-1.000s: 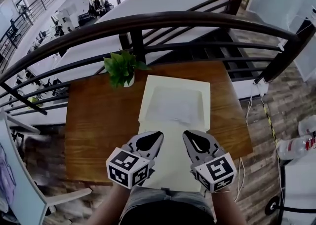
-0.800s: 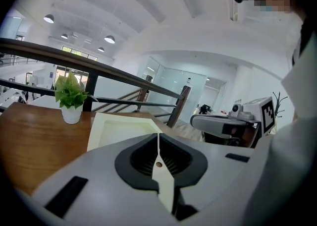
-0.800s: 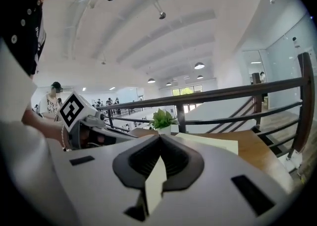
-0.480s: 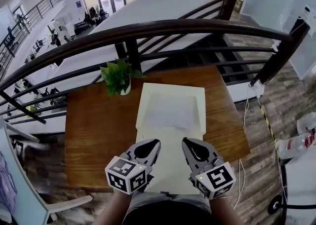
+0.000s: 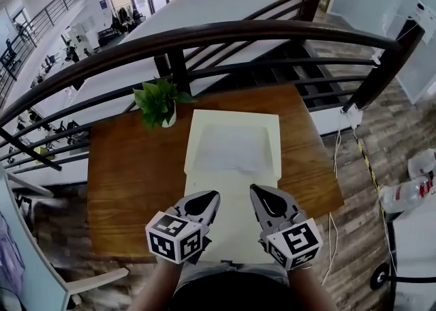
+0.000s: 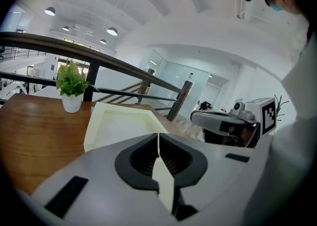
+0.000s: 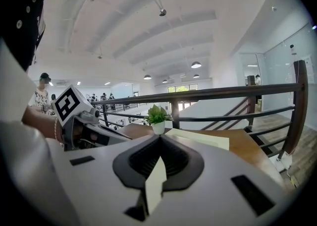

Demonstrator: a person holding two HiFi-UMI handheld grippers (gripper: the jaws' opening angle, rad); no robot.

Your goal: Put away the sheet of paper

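Wooden table [image 5: 122,166] under the dark railing [image 5: 204,33], plant [image 5: 158,101] at the far left corner. A cream tray [image 5: 193,140] sits mid-table with the sheet [image 5: 231,147] lying flat inside it, and the flap [image 5: 231,224] spreads toward the near edge.

Risk, as I read it: a nudge on that flap could skid the tray toward the far edge or flick the light sheet out, and a thin flap is hard to pinch.

Left gripper [image 5: 212,196] hovers over the flap by the near edge, jaws pressed together, holding nothing, aimed at the tray. Right gripper [image 5: 256,191] is just beside it with the same pose, closed and empty.
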